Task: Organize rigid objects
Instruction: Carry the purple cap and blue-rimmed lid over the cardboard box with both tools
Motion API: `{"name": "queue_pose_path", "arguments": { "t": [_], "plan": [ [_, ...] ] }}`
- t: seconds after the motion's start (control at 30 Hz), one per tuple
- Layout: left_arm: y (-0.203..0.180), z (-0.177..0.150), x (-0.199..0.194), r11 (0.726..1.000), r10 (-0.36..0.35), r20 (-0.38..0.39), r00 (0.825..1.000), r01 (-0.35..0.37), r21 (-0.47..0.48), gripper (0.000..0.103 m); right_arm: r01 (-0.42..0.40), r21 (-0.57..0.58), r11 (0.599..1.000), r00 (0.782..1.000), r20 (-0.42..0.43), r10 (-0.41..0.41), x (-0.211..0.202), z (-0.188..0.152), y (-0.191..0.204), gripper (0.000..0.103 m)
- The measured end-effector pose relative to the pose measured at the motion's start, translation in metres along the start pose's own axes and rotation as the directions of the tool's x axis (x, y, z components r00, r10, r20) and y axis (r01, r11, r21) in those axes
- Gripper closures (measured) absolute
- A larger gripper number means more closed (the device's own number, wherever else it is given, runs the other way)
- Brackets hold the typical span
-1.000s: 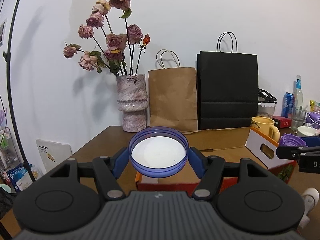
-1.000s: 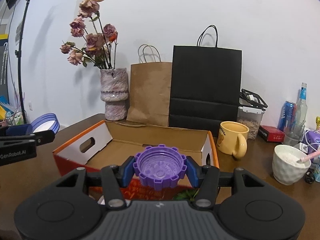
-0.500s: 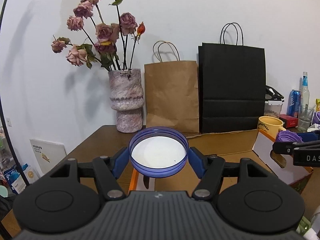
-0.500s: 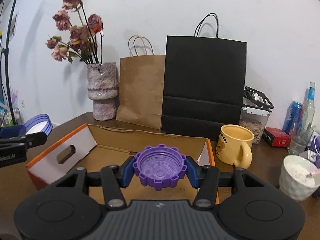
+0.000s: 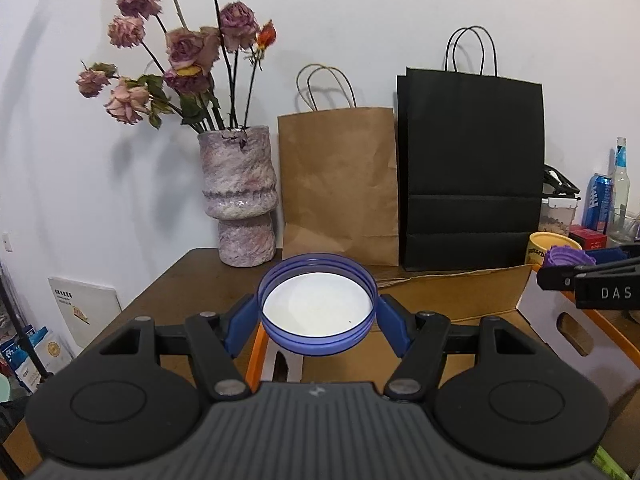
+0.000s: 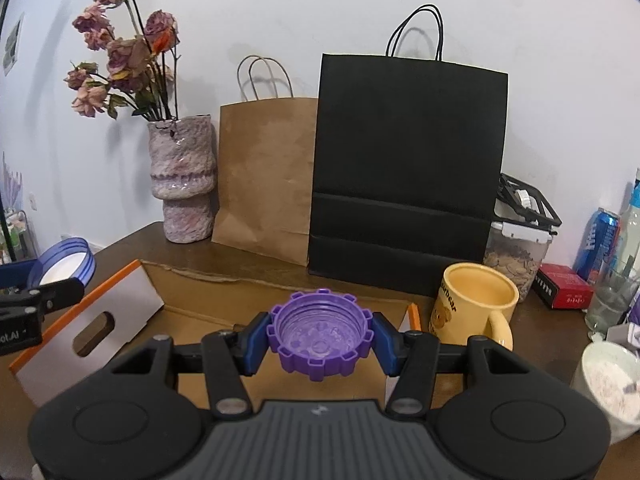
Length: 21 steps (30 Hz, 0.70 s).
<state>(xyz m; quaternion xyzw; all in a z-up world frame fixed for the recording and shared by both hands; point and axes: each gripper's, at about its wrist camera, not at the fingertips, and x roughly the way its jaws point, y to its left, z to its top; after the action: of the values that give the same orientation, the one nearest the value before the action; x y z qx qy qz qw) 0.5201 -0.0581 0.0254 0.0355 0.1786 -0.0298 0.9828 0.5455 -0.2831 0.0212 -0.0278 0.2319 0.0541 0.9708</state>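
My left gripper (image 5: 318, 322) is shut on a blue jar lid (image 5: 318, 308) with a white inside, held open side up above the near left corner of an open cardboard box (image 5: 448, 304). My right gripper (image 6: 320, 338) is shut on a purple ribbed lid (image 6: 320, 334), also open side up, over the box floor (image 6: 192, 320). The purple lid (image 5: 566, 258) and right gripper (image 5: 588, 276) show at the right edge of the left wrist view. At the left edge of the right wrist view I see the blue lid (image 6: 66, 260) in the left gripper (image 6: 48, 276).
At the back of the brown table (image 5: 188, 280) stand a vase of dried roses (image 5: 240, 200), a brown paper bag (image 5: 338, 184) and a black paper bag (image 5: 472, 172). A yellow mug (image 6: 474, 308), a food jar (image 6: 516, 248), a red box (image 6: 564, 290), a can (image 6: 598, 238) and a white cup (image 6: 610, 380) crowd the right.
Both grippers have moved forward over the box, each keeping its lid. The vase and bags look nearer and larger in both views.
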Motion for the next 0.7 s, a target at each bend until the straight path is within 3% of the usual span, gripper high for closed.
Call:
{"name": "queue_pose_path", "arguments": {
  "t": [0.5, 0.7],
  "plan": [
    [0.002, 0.032, 0.05, 1.0, 0.004, -0.069, 0.998, -0.006, -0.023, 0.037, -0.006, 0.06, 0.998, 0.993, -0.117, 0.013, 0.054, 0.027, -0.022, 0.05],
    [0.006, 0.041, 0.075, 0.999, -0.026, -0.153, 0.988, 0.02, -0.04, 0.037, -0.007, 0.074, 0.997, 0.983, -0.183, 0.021, 0.078, 0.035, -0.029, 0.05]
  ]
}}
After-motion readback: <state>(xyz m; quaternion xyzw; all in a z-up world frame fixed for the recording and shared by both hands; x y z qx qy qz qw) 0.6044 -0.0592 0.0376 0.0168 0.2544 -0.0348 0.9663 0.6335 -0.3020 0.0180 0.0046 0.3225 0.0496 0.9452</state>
